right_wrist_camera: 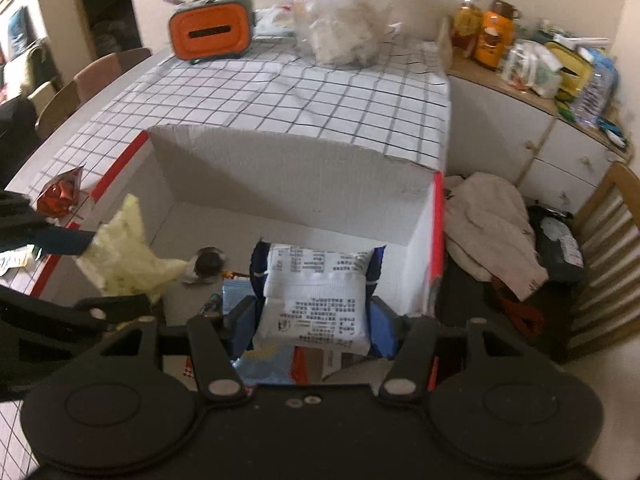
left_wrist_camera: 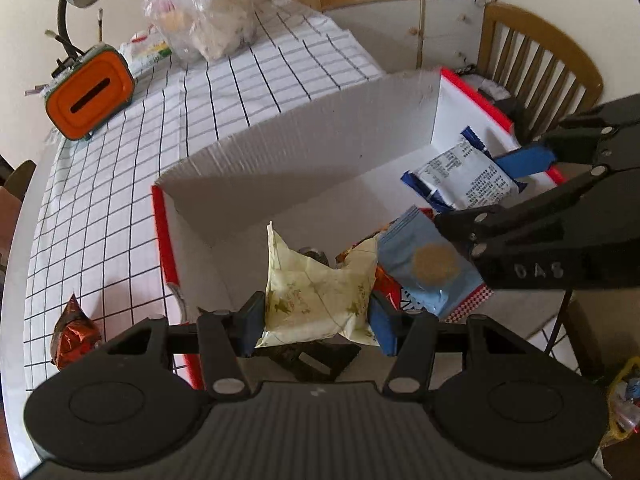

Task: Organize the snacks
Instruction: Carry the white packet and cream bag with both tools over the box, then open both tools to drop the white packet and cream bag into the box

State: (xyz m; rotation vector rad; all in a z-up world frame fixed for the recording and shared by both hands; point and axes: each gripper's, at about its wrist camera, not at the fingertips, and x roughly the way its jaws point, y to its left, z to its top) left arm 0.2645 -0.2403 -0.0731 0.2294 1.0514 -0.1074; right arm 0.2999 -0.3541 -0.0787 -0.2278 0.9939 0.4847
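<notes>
Red foil snack outside the box (on checked cloth)

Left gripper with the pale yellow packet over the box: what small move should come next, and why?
Probably lower a little further and then open. The left gripper is shut on the pale yellow packet, which hangs above the white cardboard box already holding other snacks, such as the light blue packet. The right gripper likewise holds a white packet over the box.
</notes>
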